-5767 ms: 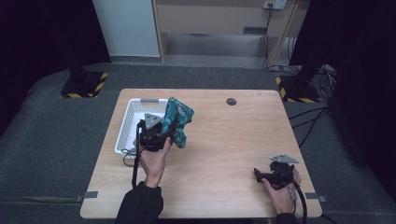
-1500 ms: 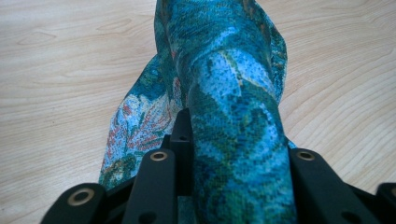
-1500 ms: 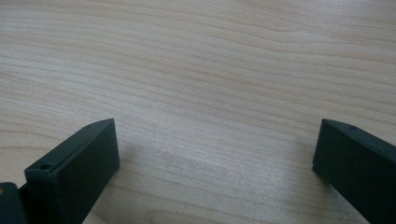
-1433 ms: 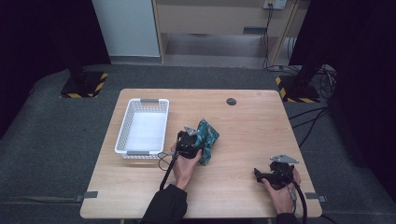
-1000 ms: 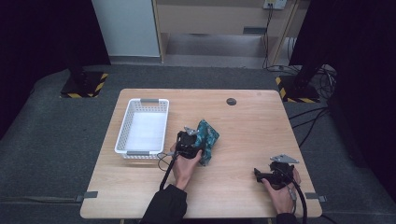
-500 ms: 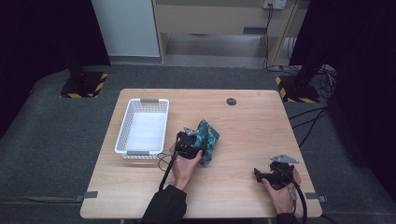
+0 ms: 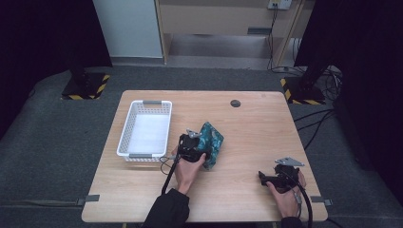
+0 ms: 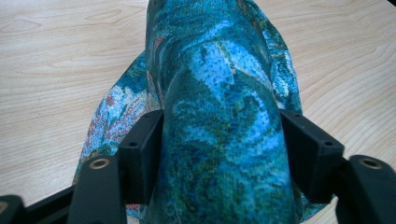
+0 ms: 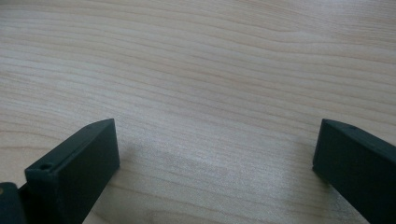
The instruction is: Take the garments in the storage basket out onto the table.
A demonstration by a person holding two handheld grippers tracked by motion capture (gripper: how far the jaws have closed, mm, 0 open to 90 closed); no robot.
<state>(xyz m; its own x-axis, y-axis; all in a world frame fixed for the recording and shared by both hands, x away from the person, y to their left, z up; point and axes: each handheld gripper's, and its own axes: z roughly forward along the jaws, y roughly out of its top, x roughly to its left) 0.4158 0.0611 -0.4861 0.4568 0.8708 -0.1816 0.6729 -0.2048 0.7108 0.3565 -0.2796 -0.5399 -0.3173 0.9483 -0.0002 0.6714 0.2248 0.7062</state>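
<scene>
Basket (image 7: 127,137) is sitting by the table's (image 7: 256,123) left edge. Mid-table, the left gripper (image 7: 194,148) is reaching forward, jaws clamping the teal cloth (image 8: 219,130) between them. Right gripper (image 7: 279,176) is resting near the right front corner, jaws apart.

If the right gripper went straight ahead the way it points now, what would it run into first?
Probably nothing soon. The right gripper sits open low over the bare wooden table, and its own view shows just wood grain ahead. In the high view it points left, roughly toward the teal patterned cloth, though alignment is uncertain.
</scene>
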